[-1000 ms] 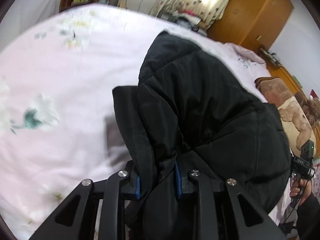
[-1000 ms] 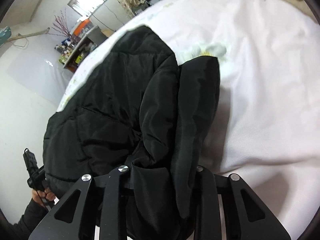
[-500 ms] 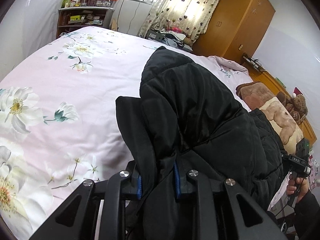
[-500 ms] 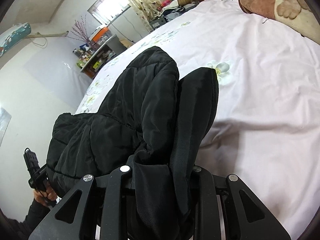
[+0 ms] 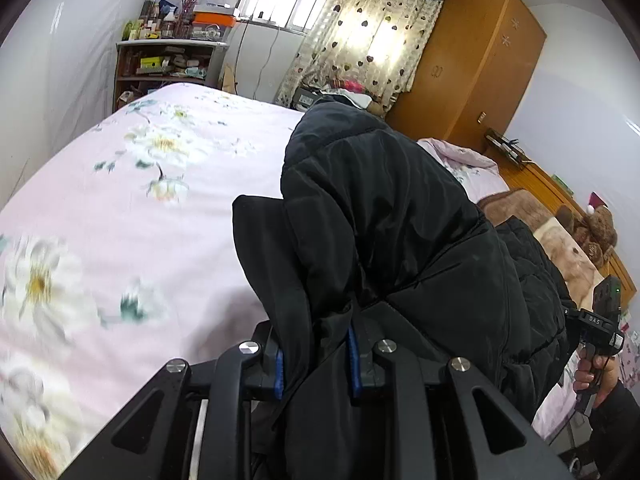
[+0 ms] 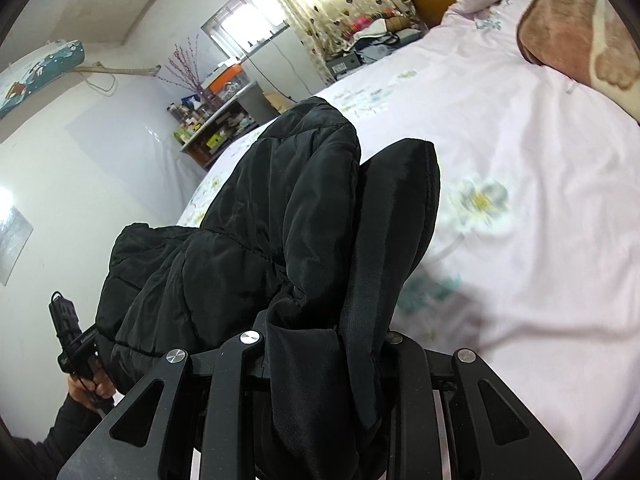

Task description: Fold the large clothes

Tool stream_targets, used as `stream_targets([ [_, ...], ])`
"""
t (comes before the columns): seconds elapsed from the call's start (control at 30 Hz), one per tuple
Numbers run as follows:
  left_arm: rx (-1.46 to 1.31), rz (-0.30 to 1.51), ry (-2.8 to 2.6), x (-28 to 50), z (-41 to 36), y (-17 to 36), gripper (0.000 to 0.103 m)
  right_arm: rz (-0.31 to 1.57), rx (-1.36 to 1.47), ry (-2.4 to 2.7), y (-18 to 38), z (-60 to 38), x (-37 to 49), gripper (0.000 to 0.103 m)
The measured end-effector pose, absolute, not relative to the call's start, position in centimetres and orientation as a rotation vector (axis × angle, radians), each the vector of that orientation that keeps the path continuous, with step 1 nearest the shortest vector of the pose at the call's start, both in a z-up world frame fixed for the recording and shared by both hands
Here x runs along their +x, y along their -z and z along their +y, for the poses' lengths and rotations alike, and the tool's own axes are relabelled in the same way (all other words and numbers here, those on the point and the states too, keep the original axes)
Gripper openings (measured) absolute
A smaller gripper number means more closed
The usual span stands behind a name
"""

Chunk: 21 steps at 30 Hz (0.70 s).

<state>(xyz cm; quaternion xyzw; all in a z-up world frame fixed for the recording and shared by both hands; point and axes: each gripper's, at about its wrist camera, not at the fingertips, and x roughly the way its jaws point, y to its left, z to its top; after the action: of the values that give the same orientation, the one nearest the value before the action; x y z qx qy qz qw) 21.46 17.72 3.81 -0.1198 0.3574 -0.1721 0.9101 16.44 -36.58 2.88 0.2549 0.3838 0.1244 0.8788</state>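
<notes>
A black padded jacket [image 5: 384,216] hangs bunched above the pink flowered bed [image 5: 120,216]. My left gripper [image 5: 316,360] is shut on a thick fold of it; the blue pads [image 5: 279,372] press into the cloth. In the right wrist view the same jacket [image 6: 264,224] drapes forward over my right gripper [image 6: 324,340], which is shut on another fold; its pads are hidden by the cloth. Each view shows the other hand-held gripper at the jacket's far side, gripped by a hand: the one at the right edge [image 5: 600,320] and the one at the left edge [image 6: 72,340].
The bed sheet [image 6: 520,200] spreads wide under the jacket. A brown blanket [image 5: 532,216] and a teddy bear [image 5: 596,228] lie at the bed's head. A cluttered shelf [image 5: 168,64], a curtain [image 5: 360,28] and a wooden wardrobe [image 5: 472,52] stand beyond the bed.
Both grippers have risen with the jacket, lifting it higher off the bed; more of the room's far wall and window shows. The grips on the cloth have not changed.
</notes>
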Motion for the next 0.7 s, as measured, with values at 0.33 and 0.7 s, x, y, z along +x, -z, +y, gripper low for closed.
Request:
stream_targets([
  [0.33,-0.231,0.731,0.321,30.5,18.7,-2.8,0.024,0.787,0.51,-0.281,-1.6,-35.3,26.1,0.025],
  [0.7,-0.194,0.869,0.21,37.2,19.9,5.8,0.028,0.918,0.545,-0.221,7.1,-34.5,33.6,0.035],
])
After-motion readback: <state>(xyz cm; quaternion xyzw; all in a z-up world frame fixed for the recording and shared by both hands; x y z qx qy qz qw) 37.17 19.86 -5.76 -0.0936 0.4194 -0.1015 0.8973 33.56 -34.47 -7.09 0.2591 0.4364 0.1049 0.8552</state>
